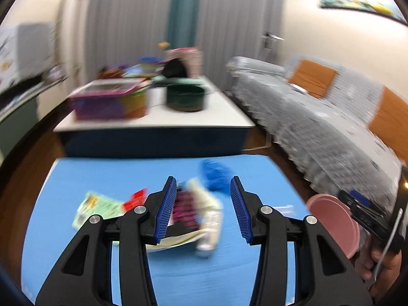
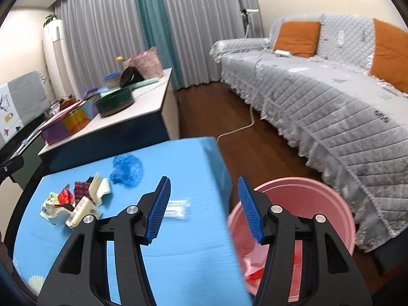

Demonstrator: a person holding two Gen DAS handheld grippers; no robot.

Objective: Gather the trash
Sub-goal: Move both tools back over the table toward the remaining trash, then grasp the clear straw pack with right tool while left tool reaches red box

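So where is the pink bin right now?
In the right wrist view the pink bin stands on the floor off the blue table's right edge, beside the grey sofa.

Even indoor light is filling both fisheye views; the left wrist view is smearing with motion blur, edges bending and darkening.

left wrist: close above blue tabletop point(image 1: 102, 176), facing trash pile point(image 1: 196, 211), far edge
right wrist: over right edge, facing pink bin point(image 2: 306, 204)
shared: tabletop, pile, bin
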